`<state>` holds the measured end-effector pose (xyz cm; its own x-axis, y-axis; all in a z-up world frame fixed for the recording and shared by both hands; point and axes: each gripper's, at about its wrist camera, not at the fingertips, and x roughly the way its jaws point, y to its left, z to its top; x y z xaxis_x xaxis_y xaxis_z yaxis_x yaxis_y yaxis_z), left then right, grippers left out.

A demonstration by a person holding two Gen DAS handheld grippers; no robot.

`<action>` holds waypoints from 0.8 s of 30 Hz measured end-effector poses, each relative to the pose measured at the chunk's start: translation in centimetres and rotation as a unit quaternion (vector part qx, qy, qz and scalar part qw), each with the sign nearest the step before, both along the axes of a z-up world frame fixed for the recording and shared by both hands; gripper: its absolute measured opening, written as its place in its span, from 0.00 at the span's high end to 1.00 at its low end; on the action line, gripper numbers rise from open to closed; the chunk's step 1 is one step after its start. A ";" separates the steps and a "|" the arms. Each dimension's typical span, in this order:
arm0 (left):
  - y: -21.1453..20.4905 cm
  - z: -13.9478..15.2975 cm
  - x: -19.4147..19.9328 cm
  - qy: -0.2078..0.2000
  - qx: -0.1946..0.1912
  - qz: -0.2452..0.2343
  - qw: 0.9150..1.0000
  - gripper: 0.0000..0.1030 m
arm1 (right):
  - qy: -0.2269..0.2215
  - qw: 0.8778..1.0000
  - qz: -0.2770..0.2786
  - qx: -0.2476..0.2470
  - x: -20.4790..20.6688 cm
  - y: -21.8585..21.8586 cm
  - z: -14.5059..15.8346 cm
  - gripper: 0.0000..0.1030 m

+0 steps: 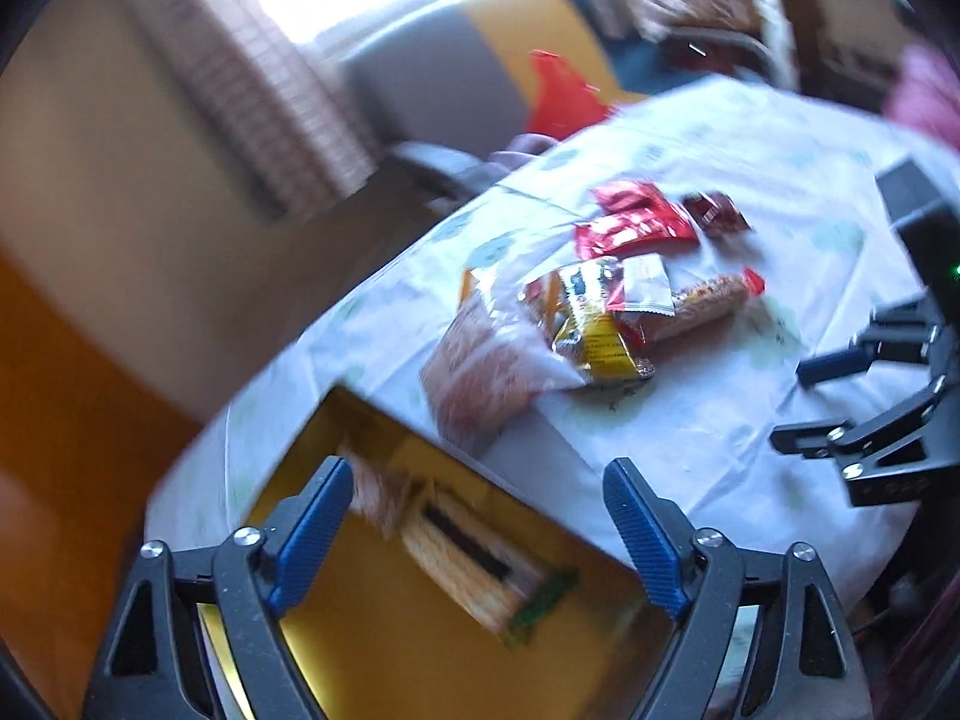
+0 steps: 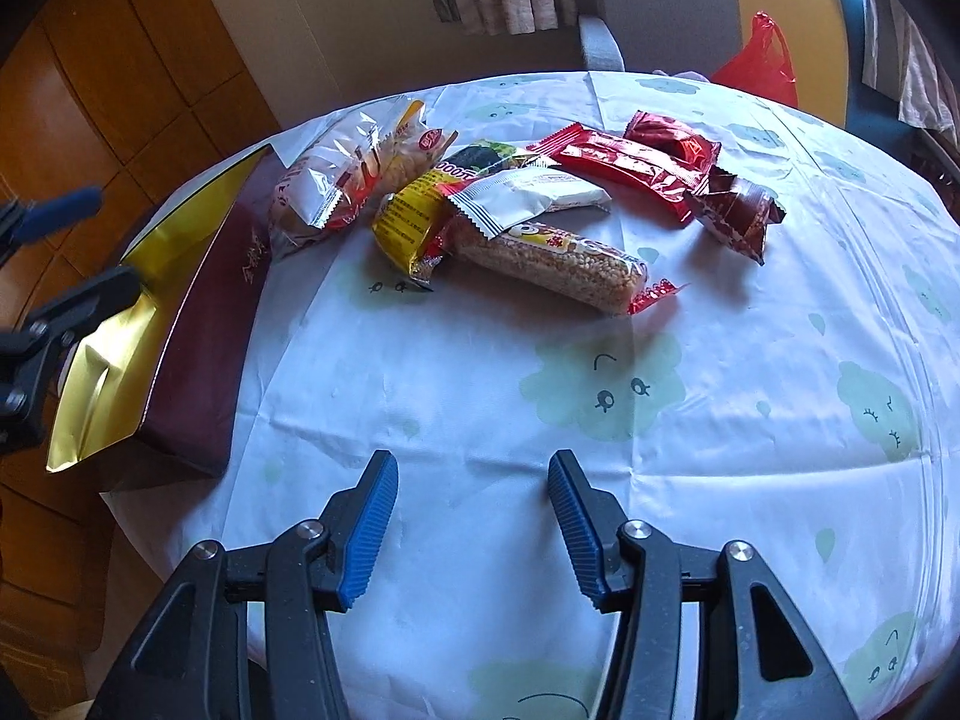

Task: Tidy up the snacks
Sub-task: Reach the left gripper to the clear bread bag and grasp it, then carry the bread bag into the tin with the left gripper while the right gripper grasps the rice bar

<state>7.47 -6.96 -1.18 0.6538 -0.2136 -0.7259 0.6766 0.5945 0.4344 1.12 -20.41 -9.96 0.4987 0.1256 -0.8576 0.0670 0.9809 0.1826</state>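
Observation:
Several wrapped snacks lie in a pile on the table: a puffed-grain bar (image 2: 558,261), a white packet (image 2: 528,195), a yellow packet (image 2: 414,219), a clear bag of biscuits (image 2: 336,180) and red packets (image 2: 636,165). The pile also shows in the left wrist view (image 1: 594,306). A dark red box with a gold lining (image 2: 198,324) stands at the table's left edge. My left gripper (image 1: 477,531) is open above the box (image 1: 420,600), which holds a snack pack (image 1: 474,570). My right gripper (image 2: 474,516) is open and empty over the bare cloth, well short of the pile.
The round table has a white cloth with green cloud prints (image 2: 606,390). A red plastic bag (image 2: 759,60) and a grey chair (image 2: 600,48) stand behind the table. Wooden floor (image 2: 90,90) lies to the left. The left wrist view is blurred.

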 end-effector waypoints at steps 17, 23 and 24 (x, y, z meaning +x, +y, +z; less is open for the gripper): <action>-6.9 -5.7 8.5 0.050 0.143 -0.158 0.976 0.06 | 0.003 0.999 0.024 0.028 0.9 -0.8 -0.2 0.47; -8.3 -6.2 9.0 0.078 0.113 -0.169 0.976 0.31 | -0.001 0.999 0.031 0.031 0.9 -0.9 -0.3 0.47; -8.3 -5.9 8.8 0.072 0.102 -0.166 0.978 0.38 | -0.003 0.999 0.032 0.030 0.8 -0.9 -0.3 0.47</action>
<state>16.30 -15.28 -7.11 0.4611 -0.2372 -0.8550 0.8804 0.2427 0.4075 1.95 -21.32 -10.24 0.4923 0.2085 -0.8451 0.0027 0.9705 0.2410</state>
